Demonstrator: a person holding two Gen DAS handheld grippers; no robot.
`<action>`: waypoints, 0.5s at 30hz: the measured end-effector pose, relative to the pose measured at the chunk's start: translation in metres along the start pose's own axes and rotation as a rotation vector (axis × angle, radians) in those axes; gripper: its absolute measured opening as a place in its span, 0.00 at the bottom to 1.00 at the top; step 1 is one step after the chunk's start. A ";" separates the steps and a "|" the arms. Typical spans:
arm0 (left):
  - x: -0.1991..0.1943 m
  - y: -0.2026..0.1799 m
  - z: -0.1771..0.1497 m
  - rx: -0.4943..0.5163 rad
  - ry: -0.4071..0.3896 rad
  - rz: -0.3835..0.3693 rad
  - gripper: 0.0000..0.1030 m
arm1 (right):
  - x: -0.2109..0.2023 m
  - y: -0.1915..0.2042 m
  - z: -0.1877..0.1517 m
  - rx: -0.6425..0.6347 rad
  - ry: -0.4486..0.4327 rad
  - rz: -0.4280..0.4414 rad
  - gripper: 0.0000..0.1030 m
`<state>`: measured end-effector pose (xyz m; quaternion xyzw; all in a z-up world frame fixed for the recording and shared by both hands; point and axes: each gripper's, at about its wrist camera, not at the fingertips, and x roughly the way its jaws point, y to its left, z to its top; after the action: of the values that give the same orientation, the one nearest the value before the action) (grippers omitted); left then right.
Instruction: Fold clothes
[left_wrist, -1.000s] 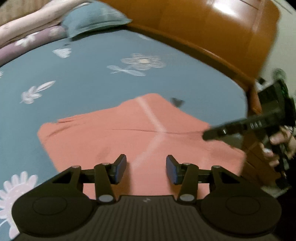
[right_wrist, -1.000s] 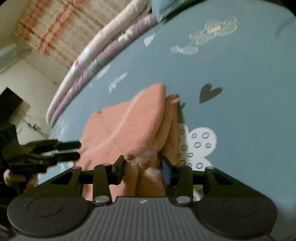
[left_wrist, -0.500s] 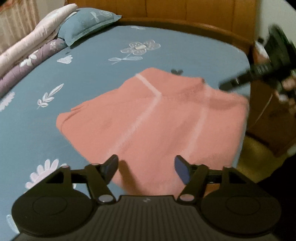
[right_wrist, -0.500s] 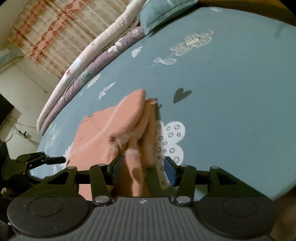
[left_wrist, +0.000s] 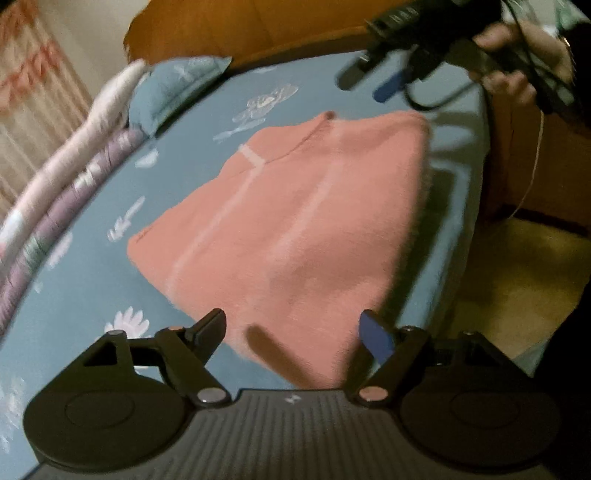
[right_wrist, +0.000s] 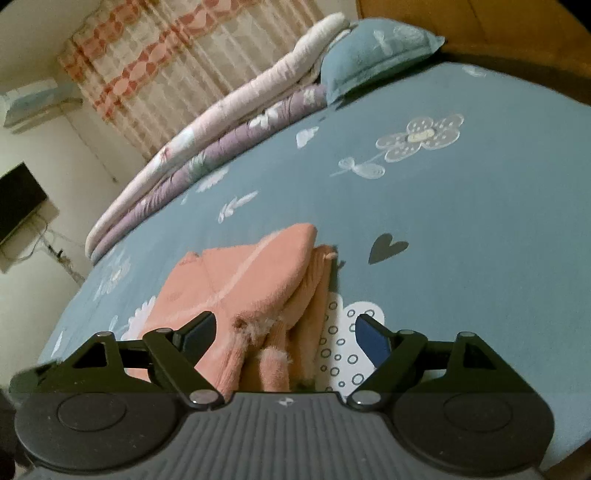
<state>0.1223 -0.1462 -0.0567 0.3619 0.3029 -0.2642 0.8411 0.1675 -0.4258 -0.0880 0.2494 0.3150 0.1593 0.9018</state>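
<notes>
A salmon-pink knit garment (left_wrist: 295, 229) lies folded into a thick stack on the blue flowered bed sheet (left_wrist: 92, 288). My left gripper (left_wrist: 293, 332) is open just above its near edge, nothing between the fingers. In the right wrist view the same garment (right_wrist: 255, 291) shows its layered folded edge, with fuzzy cuffs hanging toward me. My right gripper (right_wrist: 284, 332) is open around those cuffs, fingers apart from the cloth. The right gripper (left_wrist: 399, 70) also appears in the left wrist view, held by a hand (left_wrist: 524, 62) beyond the garment's far corner.
Rolled pink and purple quilts (right_wrist: 221, 136) and a blue pillow (right_wrist: 373, 48) lie along the far side of the bed. A wooden headboard (left_wrist: 277, 29) sits behind. The bed edge and yellow floor (left_wrist: 517, 273) are at the right. A curtain (right_wrist: 166, 74) and a wall screen (right_wrist: 18, 203) stand beyond.
My right gripper has let go of the garment's edge and opened wide. My left gripper opened wider and drew back, swinging its view toward the headboard. The garment now lies flat.
</notes>
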 end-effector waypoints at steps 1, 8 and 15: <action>-0.001 -0.008 -0.002 0.034 -0.010 0.028 0.78 | -0.004 0.002 -0.003 0.000 -0.018 0.010 0.89; 0.001 -0.047 -0.015 0.235 -0.053 0.221 0.78 | -0.034 0.022 -0.046 -0.061 -0.090 0.030 0.91; 0.015 -0.061 -0.015 0.363 -0.123 0.315 0.80 | -0.056 0.035 -0.092 -0.095 -0.119 0.003 0.92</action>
<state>0.0873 -0.1742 -0.1026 0.5331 0.1383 -0.2014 0.8100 0.0616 -0.3899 -0.1040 0.2155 0.2524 0.1602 0.9296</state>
